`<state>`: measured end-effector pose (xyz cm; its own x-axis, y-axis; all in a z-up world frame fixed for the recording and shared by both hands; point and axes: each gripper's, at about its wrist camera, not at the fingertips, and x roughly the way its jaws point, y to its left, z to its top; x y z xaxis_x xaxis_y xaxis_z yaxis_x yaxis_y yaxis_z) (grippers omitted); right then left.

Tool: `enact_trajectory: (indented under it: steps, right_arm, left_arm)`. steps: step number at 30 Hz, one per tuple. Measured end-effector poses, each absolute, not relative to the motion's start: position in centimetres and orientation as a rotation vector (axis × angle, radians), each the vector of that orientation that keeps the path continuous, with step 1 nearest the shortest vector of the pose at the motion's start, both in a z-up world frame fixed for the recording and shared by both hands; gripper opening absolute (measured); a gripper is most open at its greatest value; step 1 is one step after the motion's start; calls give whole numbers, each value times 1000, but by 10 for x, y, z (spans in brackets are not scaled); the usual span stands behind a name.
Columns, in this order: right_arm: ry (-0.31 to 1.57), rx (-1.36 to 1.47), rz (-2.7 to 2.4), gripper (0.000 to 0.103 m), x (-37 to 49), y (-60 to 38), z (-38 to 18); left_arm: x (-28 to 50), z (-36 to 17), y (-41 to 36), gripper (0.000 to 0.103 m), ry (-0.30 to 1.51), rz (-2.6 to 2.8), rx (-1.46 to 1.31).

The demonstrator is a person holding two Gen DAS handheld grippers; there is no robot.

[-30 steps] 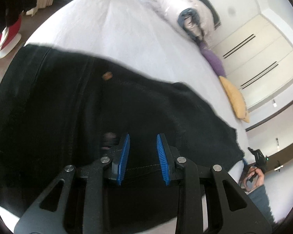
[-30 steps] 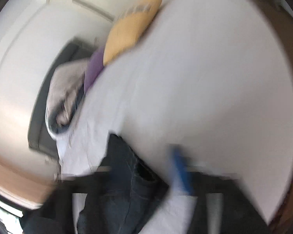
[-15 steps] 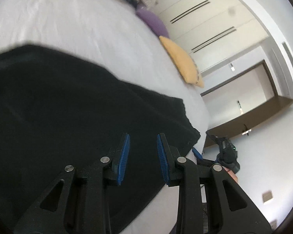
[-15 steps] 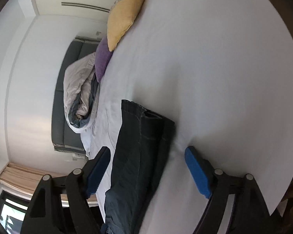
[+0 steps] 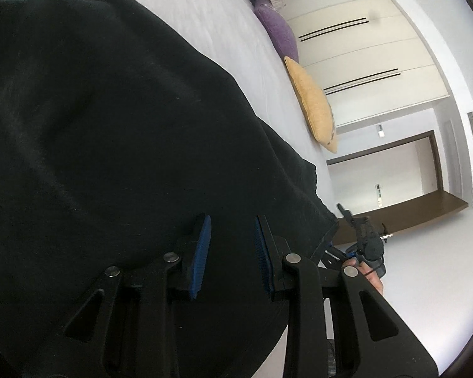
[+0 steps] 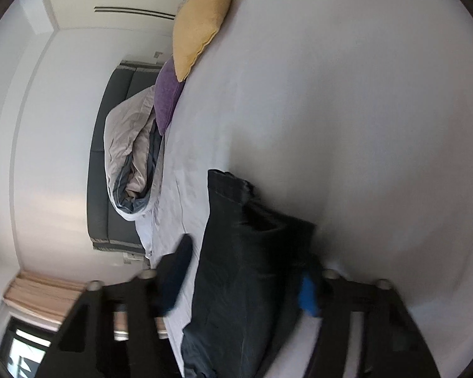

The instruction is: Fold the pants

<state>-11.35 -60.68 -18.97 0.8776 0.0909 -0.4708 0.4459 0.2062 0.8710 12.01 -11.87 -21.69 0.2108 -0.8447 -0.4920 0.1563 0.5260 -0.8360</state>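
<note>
Dark pants (image 5: 116, 145) fill left and centre of the left-wrist view, spread on the white bed (image 5: 224, 22). Left gripper (image 5: 231, 252): narrow gap, cannot tell if cloth is pinched. Right gripper (image 6: 242, 286), jaws closing around the pants' end (image 6: 252, 252) at lower centre, likely to lift it for folding.

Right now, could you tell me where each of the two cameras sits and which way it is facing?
Left wrist: on the left gripper, looking down across the dark pants on the bed toward the wardrobe; own fingers, the right gripper and a hand show.
Right wrist: on the right gripper, its jaws closing around the pants' end, facing the headboard; only own fingers show.
Shared: pants, bed, yellow pillow, purple pillow.
</note>
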Motion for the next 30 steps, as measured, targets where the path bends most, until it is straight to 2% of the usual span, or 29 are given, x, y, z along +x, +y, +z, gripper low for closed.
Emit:
enact_trajectory:
  steps: [2,5,14,19,21,24,27,30]
  right_arm:
    - [478,1371,-245,28,-109,-610,-196]
    - [472,1384,-254,14,-113,-610,-205]
    - [512,1228,-301,11,-118,-606,-189]
    - [535,1009,-286,11,-106,-568,-149]
    - [570,848,-199,11,-91,-526,-125]
    - [692,425,-13,11,-64,-422,-103]
    - [825,77,107,10,-54,-335,-123]
    - [913,-169,113,10,-51,-289,-152]
  left_arm:
    - [120,-220,-114,28,1152,-791,-740]
    - [121,-221,-114,28,1148,-794,-742]
    - [123,-226,-118,24,1154,-774,-730]
    - [125,-234,-114,19,1155,-766,-752]
    - [126,-236,-113,17,1155,-761,-760]
    - [127,-238,-112,17,1155,-761,-767]
    - [127,-236,-112,17,1156,-765,-771]
    - [128,-236,-103,17,1165,-762,-836]
